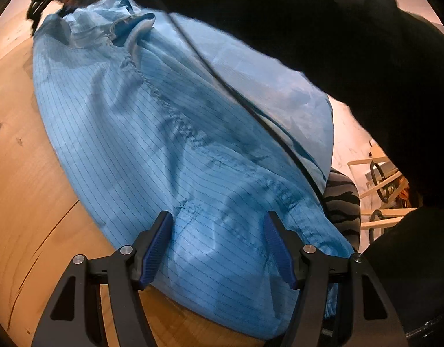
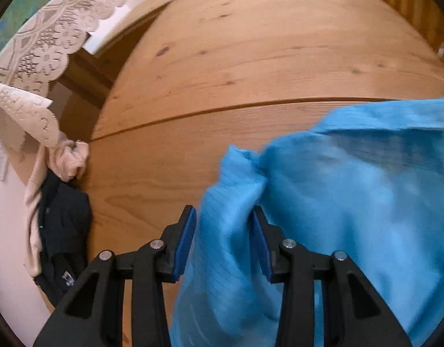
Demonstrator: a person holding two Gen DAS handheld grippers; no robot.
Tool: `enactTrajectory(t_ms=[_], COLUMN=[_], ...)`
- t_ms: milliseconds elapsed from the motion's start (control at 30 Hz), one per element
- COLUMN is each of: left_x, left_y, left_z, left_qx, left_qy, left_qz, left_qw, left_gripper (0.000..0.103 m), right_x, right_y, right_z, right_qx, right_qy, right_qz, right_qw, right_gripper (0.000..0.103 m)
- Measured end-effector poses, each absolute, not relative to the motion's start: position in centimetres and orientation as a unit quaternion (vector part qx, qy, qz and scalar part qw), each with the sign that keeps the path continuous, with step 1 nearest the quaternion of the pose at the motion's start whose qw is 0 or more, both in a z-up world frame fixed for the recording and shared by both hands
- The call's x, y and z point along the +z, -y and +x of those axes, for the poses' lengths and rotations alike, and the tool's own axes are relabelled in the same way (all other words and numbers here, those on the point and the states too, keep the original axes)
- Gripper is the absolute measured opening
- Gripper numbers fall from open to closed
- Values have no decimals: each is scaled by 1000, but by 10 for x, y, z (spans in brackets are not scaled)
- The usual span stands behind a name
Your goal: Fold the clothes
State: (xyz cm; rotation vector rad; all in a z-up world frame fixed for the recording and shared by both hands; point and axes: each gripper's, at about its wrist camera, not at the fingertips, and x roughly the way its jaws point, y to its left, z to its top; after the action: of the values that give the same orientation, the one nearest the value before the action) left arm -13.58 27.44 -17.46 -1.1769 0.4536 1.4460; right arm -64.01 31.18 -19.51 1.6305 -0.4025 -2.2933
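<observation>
The blue garment (image 1: 169, 133) lies spread on the wooden worktop (image 1: 22, 156). The left gripper (image 1: 219, 228) hovers over it, fingers spread wide. The right gripper (image 2: 224, 225) has a bunched fold of cloth between its parted fingers; I cannot tell whether they grip it.

I see a wooden desk (image 2: 250, 57) with knots and a plank seam. A blue pinstriped garment (image 1: 169, 150) lies spread on it; pale and dark clothes (image 2: 62, 202) bunch at its left edge.
</observation>
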Motion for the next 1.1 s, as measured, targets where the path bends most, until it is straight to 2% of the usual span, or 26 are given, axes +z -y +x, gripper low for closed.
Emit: enactTrajectory(t_ms=[33, 100, 167, 233, 300, 333, 467, 767, 1100], left_x=[-175, -175, -175, -175, -174, -175, -175, -169, -153], left_y=[-274, -273, -273, -272, -272, -272, -271, -267, -256], left_z=[-136, -137, -140, -141, -141, -140, -131, -126, -106], left_qx=[617, 616, 615, 615, 616, 617, 626, 634, 637], left_qy=[-195, -192, -183, -181, -182, -184, -205, -230, -205], left_qz=[-502, -503, -508, -510, -510, -508, -491, -492, -483], left_qw=[574, 575, 574, 574, 572, 572, 570, 550, 565], left_gripper=[62, 63, 63, 63, 63, 63, 63, 63, 63], right_x=[-197, -201, -200, -181, -157, -139, -119, -148, -186], right_y=[-307, -298, -302, -327, -348, -359, -361, -353, -337], right_z=[-642, -646, -649, -638, -614, -591, -520, -429, -358], right_qx=[-802, -810, -827, -827, -835, -850, -851, -785, -731], right_qy=[142, 145, 89, 127, 140, 113, 63, 100, 144], right_qz=[556, 532, 540, 533, 518, 504, 502, 578, 619], right_qw=[165, 197, 130, 124, 125, 104, 141, 201, 249], right_gripper=[26, 25, 25, 25, 32, 34, 36, 36, 36])
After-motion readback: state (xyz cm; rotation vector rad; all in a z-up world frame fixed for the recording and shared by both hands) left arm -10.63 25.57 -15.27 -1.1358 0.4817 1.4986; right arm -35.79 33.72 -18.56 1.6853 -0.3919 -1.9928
